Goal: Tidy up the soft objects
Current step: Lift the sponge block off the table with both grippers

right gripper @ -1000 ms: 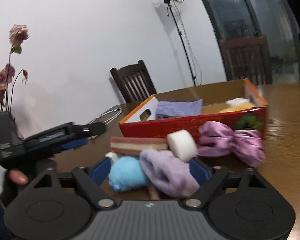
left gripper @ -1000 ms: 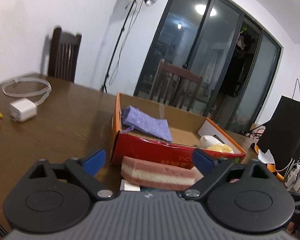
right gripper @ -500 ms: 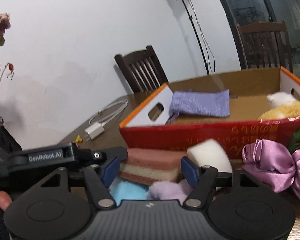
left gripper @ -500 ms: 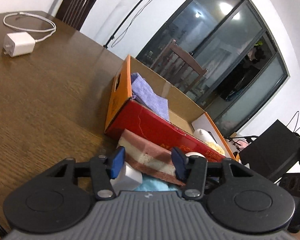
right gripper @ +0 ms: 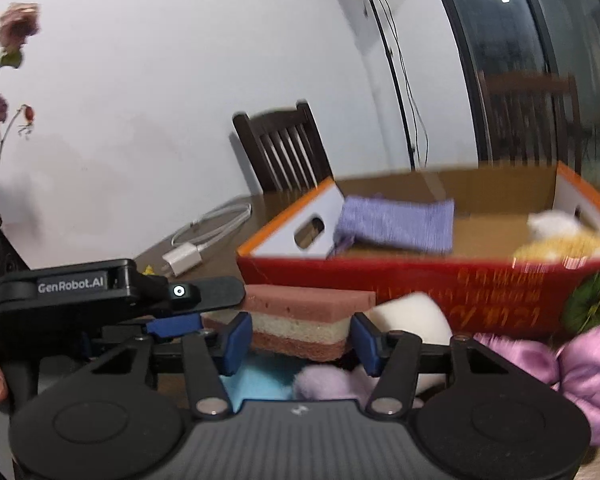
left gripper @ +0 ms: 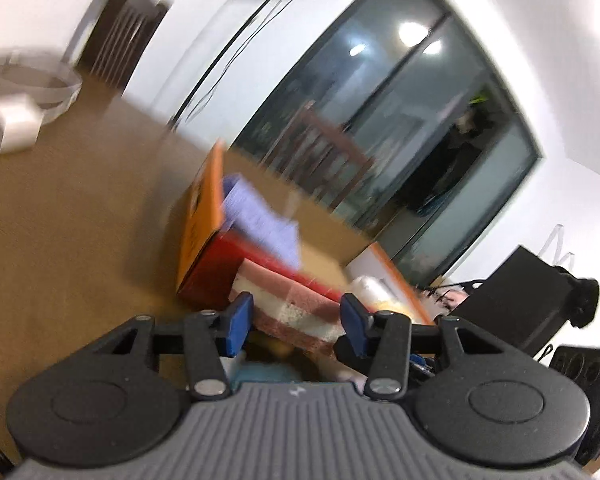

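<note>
A pink-and-cream layered sponge (left gripper: 292, 300) (right gripper: 300, 312) lies just in front of the red and orange cardboard box (left gripper: 204, 208) (right gripper: 420, 280). My left gripper (left gripper: 296, 320) (right gripper: 220, 308) has its blue pads pressed on the sponge's near end, and its jaws are still closing. My right gripper (right gripper: 300, 344) faces the sponge's long side. Its jaws are closing too, and the sponge sits just beyond its fingertips, untouched. Under the right gripper lie a light blue soft thing (right gripper: 260, 376) and a lilac fluffy one (right gripper: 324, 380).
The box holds a purple knit pouch (left gripper: 260, 224) (right gripper: 396, 226) and a yellow-white plush (right gripper: 556, 240). A white foam piece (right gripper: 412, 320), a pink satin bow (right gripper: 580, 368) and a green item (right gripper: 592, 300) lie before it. A charger with cable (right gripper: 182, 258) and a chair (right gripper: 284, 148) are behind.
Both pairs of jaws have narrowed. The left closed onto the sponge's end while its wrist rolled. The right gripper moved closer to the sponge and box.
</note>
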`<state>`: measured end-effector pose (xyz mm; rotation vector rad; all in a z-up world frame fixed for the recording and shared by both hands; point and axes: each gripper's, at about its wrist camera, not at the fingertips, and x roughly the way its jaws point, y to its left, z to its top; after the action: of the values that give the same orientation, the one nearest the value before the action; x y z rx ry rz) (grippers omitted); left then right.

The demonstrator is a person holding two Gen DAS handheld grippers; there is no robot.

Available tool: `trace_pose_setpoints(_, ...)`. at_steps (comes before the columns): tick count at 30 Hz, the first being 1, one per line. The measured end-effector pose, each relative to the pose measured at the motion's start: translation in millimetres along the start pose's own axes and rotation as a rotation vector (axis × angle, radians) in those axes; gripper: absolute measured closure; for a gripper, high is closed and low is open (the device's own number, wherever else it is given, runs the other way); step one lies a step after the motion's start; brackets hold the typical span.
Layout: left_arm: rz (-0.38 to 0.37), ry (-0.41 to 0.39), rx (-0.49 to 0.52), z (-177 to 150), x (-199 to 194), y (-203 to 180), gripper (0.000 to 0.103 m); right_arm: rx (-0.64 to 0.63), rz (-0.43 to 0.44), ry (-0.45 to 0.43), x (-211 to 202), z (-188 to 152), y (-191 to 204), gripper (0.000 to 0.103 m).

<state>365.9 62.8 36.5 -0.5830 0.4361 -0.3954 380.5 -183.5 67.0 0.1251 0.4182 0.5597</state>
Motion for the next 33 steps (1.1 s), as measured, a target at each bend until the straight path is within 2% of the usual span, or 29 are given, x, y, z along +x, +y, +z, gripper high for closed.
trace_pose_setpoints(3, -0.040, -0.052, 0.005, 3, -29, -22, 0.054, -0.051, -0.001, -0.058, -32, 9, 16, 0.052)
trace_pose_setpoints(5, -0.051, -0.057, 0.042, -1, -50, -42, 0.054, -0.092, -0.001, -0.085, -60, 9, 28, 0.052)
trace_pose_setpoints(8, -0.073, -0.049, 0.050, -21, -77, -65, 0.055, -0.119, 0.007, -0.080, -101, -1, 36, 0.052)
trace_pose_setpoints(13, -0.074, 0.012, 0.046, -78, -112, -92, 0.055, -0.081, 0.022, -0.015, -162, -38, 36, 0.052)
trace_pose_setpoints(17, -0.042, 0.078, 0.103, -118, -127, -103, 0.055, -0.022, 0.028, 0.050, -194, -75, 33, 0.052)
trace_pose_setpoints(20, -0.031, 0.121, 0.114, -138, -131, -103, 0.055, 0.006, 0.026, 0.087, -205, -94, 31, 0.052)
trace_pose_setpoints(24, -0.021, 0.190, 0.090, -152, -130, -94, 0.049, 0.014, 0.026, 0.132, -207, -109, 33, 0.049)
trace_pose_setpoints(27, 0.001, 0.195, 0.090, -154, -133, -89, 0.040, 0.020, 0.020, 0.145, -206, -112, 32, 0.047)
trace_pose_setpoints(29, 0.007, 0.192, 0.090, -152, -134, -88, 0.038, 0.038, 0.037, 0.134, -208, -110, 30, 0.044)
trace_pose_setpoints(32, 0.016, 0.187, 0.083, -147, -133, -88, 0.036, 0.090, 0.068, 0.118, -211, -107, 22, 0.033)
trace_pose_setpoints(33, 0.017, 0.188, 0.080, -147, -132, -87, 0.036, 0.114, 0.071, 0.118, -211, -107, 19, 0.033)
